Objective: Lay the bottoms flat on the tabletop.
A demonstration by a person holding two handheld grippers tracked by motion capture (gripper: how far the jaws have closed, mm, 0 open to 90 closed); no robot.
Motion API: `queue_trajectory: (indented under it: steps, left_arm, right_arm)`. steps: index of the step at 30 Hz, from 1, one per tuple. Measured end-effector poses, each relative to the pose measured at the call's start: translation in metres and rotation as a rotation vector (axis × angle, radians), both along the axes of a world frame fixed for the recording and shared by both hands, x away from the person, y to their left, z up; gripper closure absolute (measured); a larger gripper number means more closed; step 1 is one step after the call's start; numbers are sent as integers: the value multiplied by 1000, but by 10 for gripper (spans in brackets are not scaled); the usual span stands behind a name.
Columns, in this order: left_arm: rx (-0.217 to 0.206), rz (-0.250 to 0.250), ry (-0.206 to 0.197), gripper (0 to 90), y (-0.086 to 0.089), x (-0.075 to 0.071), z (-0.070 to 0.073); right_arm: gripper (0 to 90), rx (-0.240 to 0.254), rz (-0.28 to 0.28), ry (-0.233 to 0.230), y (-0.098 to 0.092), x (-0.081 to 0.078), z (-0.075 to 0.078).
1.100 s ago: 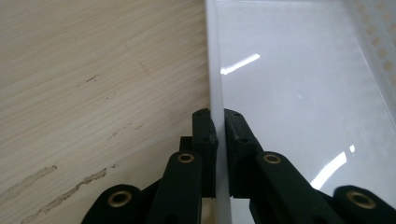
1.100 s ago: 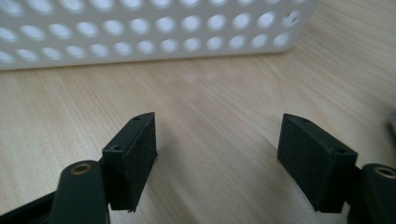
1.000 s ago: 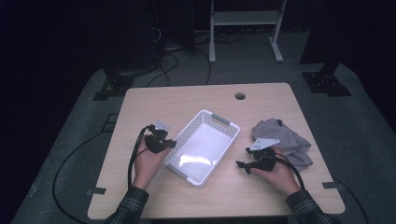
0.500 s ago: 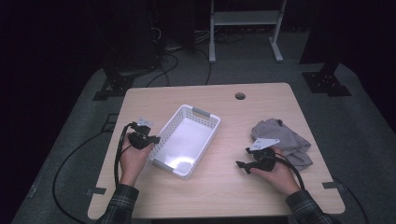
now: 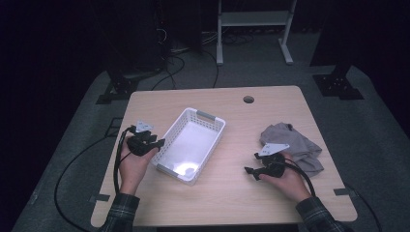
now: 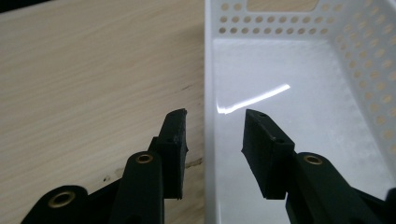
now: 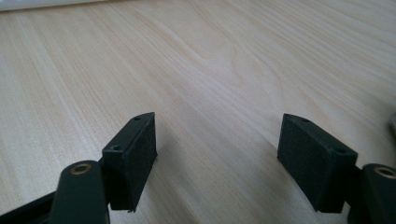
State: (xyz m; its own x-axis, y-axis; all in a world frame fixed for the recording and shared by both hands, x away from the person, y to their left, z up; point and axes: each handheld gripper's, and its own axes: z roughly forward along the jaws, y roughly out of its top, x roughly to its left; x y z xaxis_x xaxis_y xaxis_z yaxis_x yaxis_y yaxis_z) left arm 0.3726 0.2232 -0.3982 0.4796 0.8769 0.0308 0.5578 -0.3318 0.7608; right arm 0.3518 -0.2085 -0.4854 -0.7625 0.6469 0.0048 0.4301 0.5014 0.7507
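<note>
high view: white basket (image 5: 191, 145) sits skewed on table (image 5: 241, 203), left of centre. left gripper (image 5: 155, 143) at basket's left long wall. right gripper (image 5: 249, 170) low over bare wood, well apart from basket; grey cloth (image 5: 295, 145) just behind it.

left gripper view: jaws have just been opening, now parted, straddling basket wall (image 6: 208, 140), pads clear of it.

right gripper view: jaws spread wide, released, bare table between them.

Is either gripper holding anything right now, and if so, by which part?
Nothing is held. The left gripper has just been opening; the basket wall stands between its jaws, unpressed. The right gripper is open over bare table.
</note>
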Motion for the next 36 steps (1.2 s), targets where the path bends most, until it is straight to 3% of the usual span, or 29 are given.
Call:
queue_trajectory:
  steps: [5,9,16,29,35,36]
  left_arm:
    - [-45,-59,-9,614,-16,-11,6]
    - [-102,-133,29,637,-31,-17,6]
    - [-130,-216,60,663,-62,-28,5]
    - [-127,-303,110,669,-104,-41,-7]
    - [-84,-317,149,749,-110,-43,-14]
    - [-93,-319,155,763,-111,-42,-15]
  right_arm:
    - [268,0,1,1,0,0,0]
    - [268,0,1,2,0,0,0]
    - [269,1,2,2,0,0,0]
    - [268,1,3,2,0,0,0]
    - [268,1,3,2,0,0,0]
    - [268,1,3,2,0,0,0]
